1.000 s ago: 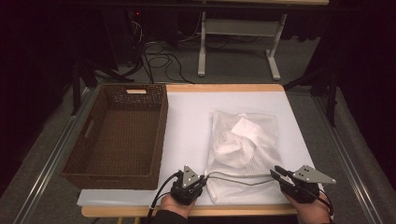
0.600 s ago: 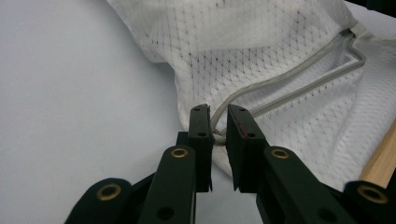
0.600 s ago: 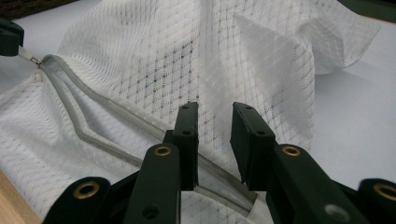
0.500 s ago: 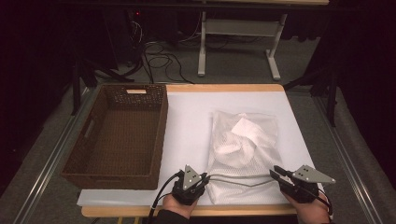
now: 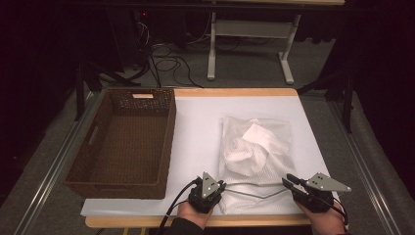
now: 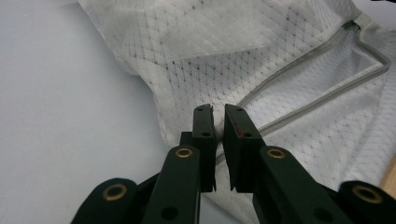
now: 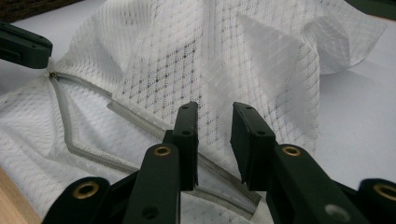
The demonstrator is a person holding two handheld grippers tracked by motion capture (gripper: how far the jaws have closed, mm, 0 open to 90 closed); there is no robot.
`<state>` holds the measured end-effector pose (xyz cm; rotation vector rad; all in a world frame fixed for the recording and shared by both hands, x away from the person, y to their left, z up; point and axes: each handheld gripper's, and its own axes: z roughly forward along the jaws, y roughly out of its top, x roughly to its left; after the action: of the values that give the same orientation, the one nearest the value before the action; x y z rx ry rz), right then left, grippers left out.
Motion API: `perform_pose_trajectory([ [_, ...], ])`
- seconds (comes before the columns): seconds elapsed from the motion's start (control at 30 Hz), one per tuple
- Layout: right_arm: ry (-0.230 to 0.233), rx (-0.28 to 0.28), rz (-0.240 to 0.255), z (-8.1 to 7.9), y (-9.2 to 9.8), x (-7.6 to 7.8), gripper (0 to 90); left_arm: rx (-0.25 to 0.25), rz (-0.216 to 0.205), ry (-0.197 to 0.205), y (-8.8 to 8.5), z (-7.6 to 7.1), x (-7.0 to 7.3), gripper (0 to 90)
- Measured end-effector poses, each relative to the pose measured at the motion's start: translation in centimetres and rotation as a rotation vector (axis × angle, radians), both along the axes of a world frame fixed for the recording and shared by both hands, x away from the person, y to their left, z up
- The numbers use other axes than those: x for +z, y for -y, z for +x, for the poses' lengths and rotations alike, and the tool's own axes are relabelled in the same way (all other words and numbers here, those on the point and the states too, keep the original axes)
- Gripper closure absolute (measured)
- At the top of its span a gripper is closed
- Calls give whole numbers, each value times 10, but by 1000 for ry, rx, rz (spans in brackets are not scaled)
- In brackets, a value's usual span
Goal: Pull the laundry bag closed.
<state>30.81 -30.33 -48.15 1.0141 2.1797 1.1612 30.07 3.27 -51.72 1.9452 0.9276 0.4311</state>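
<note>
A white mesh bag (image 5: 257,147) with white cloth inside lies on the white table cover; its grey zipper (image 5: 259,193) runs along the near edge, partly unzipped. My left gripper (image 5: 222,185) sits at the bag's near left corner. Its jaws have just been closing and now pinch a thin edge of the mesh (image 6: 224,46) beside the zipper (image 6: 317,51); the left gripper (image 6: 219,109) is shut on it. My right gripper (image 5: 286,180) is at the near right corner. The right gripper (image 7: 215,109) has its jaws a little apart over the zipper tape (image 7: 65,126), pressing nothing.
A brown woven basket (image 5: 169,142) stands on the table's left half, a hand's width from the bag. The table's wooden front edge (image 5: 254,221) runs just under both hands. Cables and a metal stand lie on the floor beyond the table.
</note>
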Motion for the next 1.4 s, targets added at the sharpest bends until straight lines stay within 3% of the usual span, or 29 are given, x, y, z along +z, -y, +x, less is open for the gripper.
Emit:
perform_pose_trajectory([
  [0.33, -3, 6, -2, 1, -2, -1, 730, -37, 8, 7, 9, 1, -2, 798],
  [0.63, -5, 3, 9, 1, 0, 0, 729, 9, -31, 24, -2, -5, 5, 727],
  [0.77, 0, 4, 6, 1, 1, 0, 729, 43, -43, 14, -11, -9, 6, 685],
  [0.9, 4, 9, 3, 0, 2, 0, 729, 86, -36, 0, -20, -10, 7, 706],
  [1.03, 0, 7, 5, 1, 1, 0, 728, 116, -4, -56, -24, -6, 1, 737],
  [1.3, 0, 14, -2, 1, 0, -1, 727, 105, 28, -127, -12, 6, -9, 642],
  [1.4, -8, 12, 1, 0, -1, -1, 727, 91, 45, -122, -8, 8, -8, 643],
])
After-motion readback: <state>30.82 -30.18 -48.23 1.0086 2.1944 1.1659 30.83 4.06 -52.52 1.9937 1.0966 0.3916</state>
